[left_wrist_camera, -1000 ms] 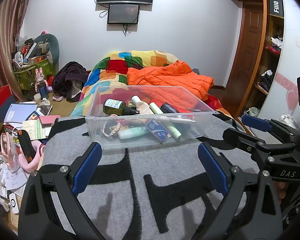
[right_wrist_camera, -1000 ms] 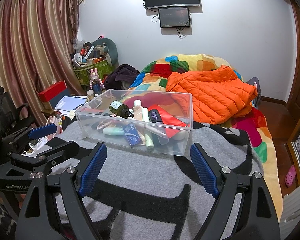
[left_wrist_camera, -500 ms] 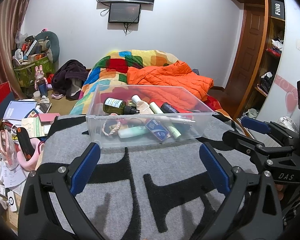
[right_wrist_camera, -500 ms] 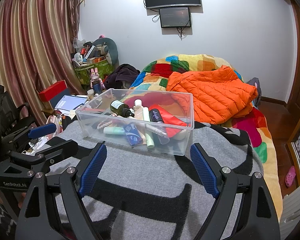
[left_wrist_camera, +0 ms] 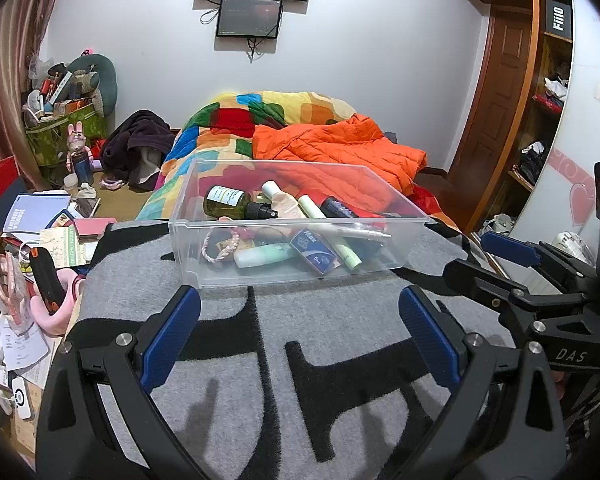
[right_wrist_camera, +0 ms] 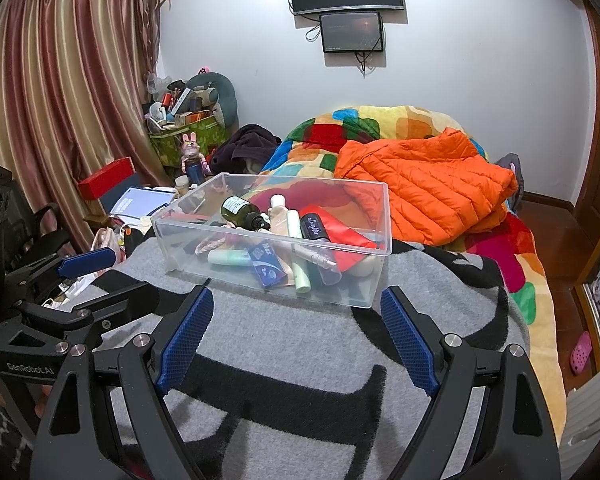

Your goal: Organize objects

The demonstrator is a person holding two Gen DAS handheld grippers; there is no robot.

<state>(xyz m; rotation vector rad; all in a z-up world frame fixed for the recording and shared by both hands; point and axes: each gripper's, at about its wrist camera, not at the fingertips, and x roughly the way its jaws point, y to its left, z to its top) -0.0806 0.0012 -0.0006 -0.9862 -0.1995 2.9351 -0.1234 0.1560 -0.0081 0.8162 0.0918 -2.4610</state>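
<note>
A clear plastic bin [left_wrist_camera: 260, 276] [right_wrist_camera: 376, 280] sits on a grey and black blanket [left_wrist_camera: 340, 360] [right_wrist_camera: 300, 344]. Inside lie a dark green bottle [left_wrist_camera: 228, 202] [right_wrist_camera: 240, 212], a mint tube [left_wrist_camera: 264, 255], a blue box [left_wrist_camera: 316, 250] [right_wrist_camera: 266, 266], a black tube [right_wrist_camera: 314, 226], a beige bottle [left_wrist_camera: 282, 200] and a pink braided band [left_wrist_camera: 216, 252]. My left gripper [left_wrist_camera: 300, 300] stands open just in front of the bin, nothing between its blue pads. My right gripper [right_wrist_camera: 296, 300] is open too, short of the bin's near wall. Each gripper shows at the edge of the other's view.
An orange padded jacket [right_wrist_camera: 428, 184] lies on a colourful quilt [left_wrist_camera: 236, 128] behind the bin. To the left are papers, a pink object [left_wrist_camera: 56, 304], a red box [right_wrist_camera: 106, 178] and a cluttered green crate [right_wrist_camera: 188, 136]. A wooden door and shelves [left_wrist_camera: 540, 92] stand at the right.
</note>
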